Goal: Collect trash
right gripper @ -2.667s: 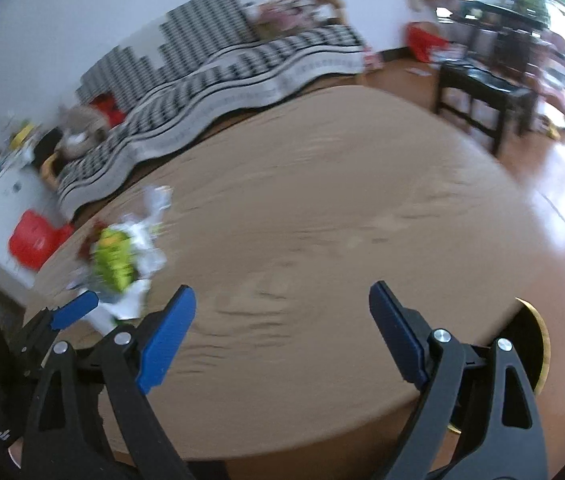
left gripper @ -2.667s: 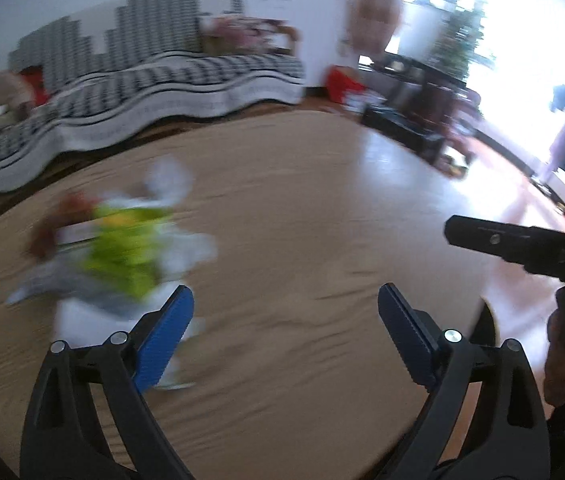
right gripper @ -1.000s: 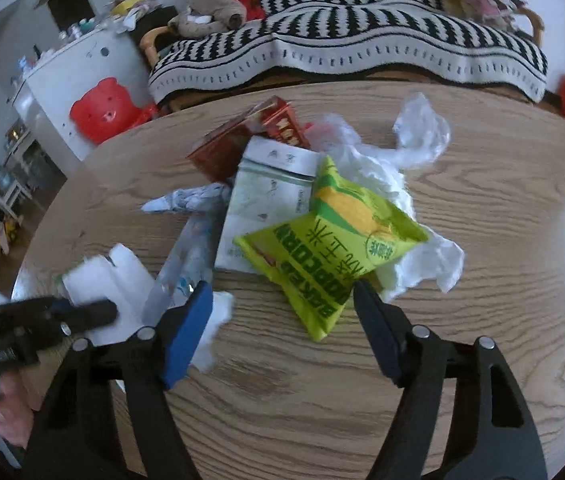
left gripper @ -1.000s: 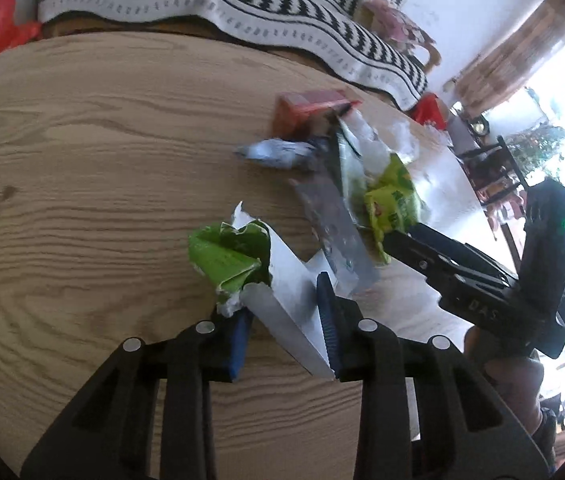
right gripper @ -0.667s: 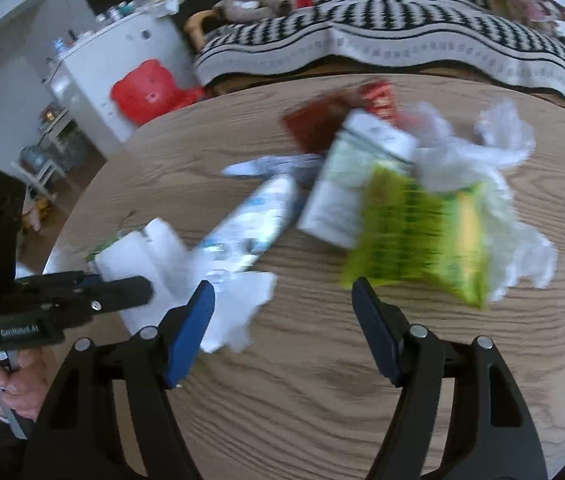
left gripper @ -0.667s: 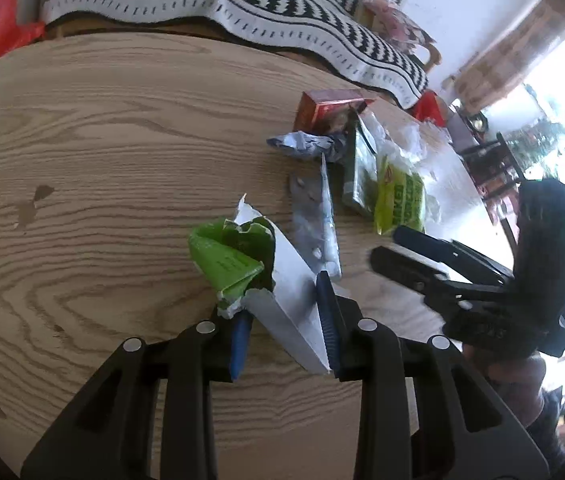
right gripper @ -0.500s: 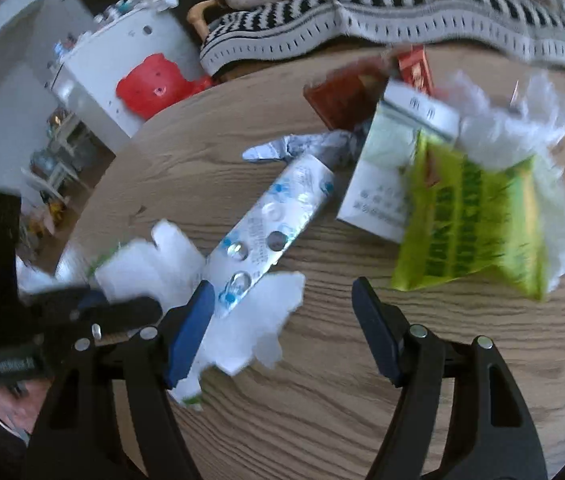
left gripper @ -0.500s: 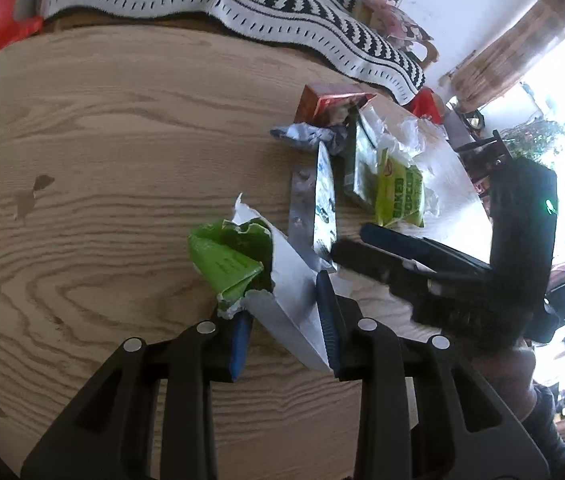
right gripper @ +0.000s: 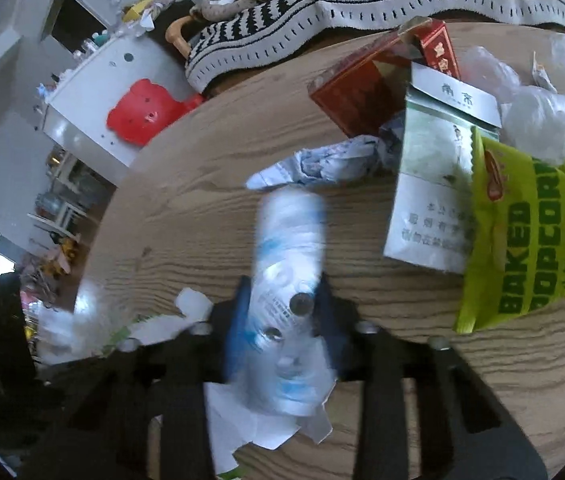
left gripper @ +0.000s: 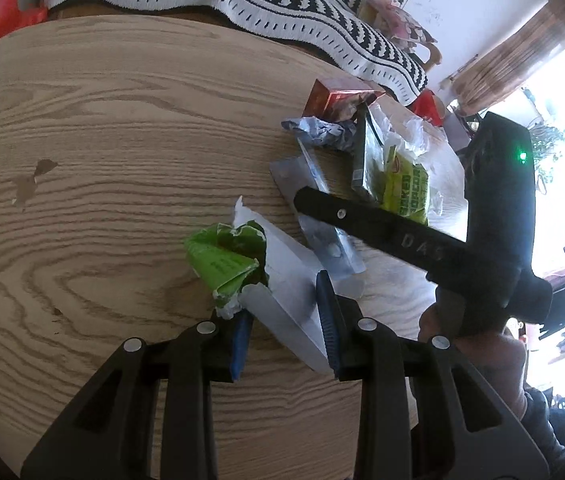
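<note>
My left gripper (left gripper: 282, 312) is shut on a torn green-and-white wrapper (left gripper: 222, 256), held low over the wooden table (left gripper: 102, 160). A silver blister pack (right gripper: 290, 240) lies lengthwise between the blue pads of my right gripper (right gripper: 282, 312). Those jaws are closing, and both pads touch its long edges. In the left wrist view the right gripper (left gripper: 310, 204) reaches in from the right over the blister pack (left gripper: 330, 248). A person's hand (left gripper: 482, 352) holds it.
More trash is heaped to the right: a green popcorn bag (right gripper: 530, 240), a white-green packet (right gripper: 434, 184), a red box (right gripper: 366, 84), crumpled paper (right gripper: 330, 160) and clear plastic (right gripper: 542, 100). A striped sofa (right gripper: 362, 0) stands behind the table.
My right gripper swung left from the popcorn bag to the blister pack and its jaws closed in around it. My left gripper kept its hold and barely moved.
</note>
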A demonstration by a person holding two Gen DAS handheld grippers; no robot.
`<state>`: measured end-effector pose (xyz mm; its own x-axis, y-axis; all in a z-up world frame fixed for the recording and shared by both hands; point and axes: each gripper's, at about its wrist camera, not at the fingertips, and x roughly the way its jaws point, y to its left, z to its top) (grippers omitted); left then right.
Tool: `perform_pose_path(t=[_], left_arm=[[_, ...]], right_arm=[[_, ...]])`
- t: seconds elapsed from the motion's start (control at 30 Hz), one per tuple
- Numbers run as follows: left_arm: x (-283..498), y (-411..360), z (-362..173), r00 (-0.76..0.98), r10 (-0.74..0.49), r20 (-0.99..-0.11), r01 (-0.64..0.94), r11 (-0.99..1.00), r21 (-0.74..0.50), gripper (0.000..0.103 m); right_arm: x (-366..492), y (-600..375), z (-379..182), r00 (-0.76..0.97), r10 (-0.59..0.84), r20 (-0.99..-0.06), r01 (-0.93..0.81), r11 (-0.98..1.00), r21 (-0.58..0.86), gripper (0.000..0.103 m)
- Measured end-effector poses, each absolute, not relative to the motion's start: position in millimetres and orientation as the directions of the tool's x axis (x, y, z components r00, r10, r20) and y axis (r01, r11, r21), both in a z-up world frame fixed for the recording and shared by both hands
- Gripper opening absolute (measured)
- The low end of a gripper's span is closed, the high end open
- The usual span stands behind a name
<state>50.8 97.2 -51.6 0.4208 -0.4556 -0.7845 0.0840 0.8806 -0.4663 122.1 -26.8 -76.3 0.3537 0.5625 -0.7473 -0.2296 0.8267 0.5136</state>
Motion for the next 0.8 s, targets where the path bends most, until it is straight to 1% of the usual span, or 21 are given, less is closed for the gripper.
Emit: perform_pose_path(t=[0.17,0.4,0.63,0.8], left_arm=[[51.8,86.2,-42.5,0.434,-0.460,-0.775,0.097,0.879,-0.467,0.027],[51.4,62.9,-20.1,0.483,-0.426,-0.765,0.145,0.900,-0.410,0.019],[50.7,0.5,7.2,0.546,-0.370,-0.751,0.250,0.928,-0.276,0.018],[48.3,-47.1,15.8,0.549,-0.390,-0.739,0.324,0.915,-0.242,0.018]], right_arm=[[111.4,-37.3,-57.6,0.413,0.530,-0.741,-0.244,0.848,0.470,0.030],[81.6,-75.8,-18.0,0.532,0.451,-0.717,-0.269,0.893,0.362,0.030],[54.0,-154.1,-1.6,0.596,0.345,-0.725,-0.176,0.937,0.301,0.030],[29.8,-218.6,0.8,0.618,0.262,-0.742,-0.079,0.959,0.273,0.030]])
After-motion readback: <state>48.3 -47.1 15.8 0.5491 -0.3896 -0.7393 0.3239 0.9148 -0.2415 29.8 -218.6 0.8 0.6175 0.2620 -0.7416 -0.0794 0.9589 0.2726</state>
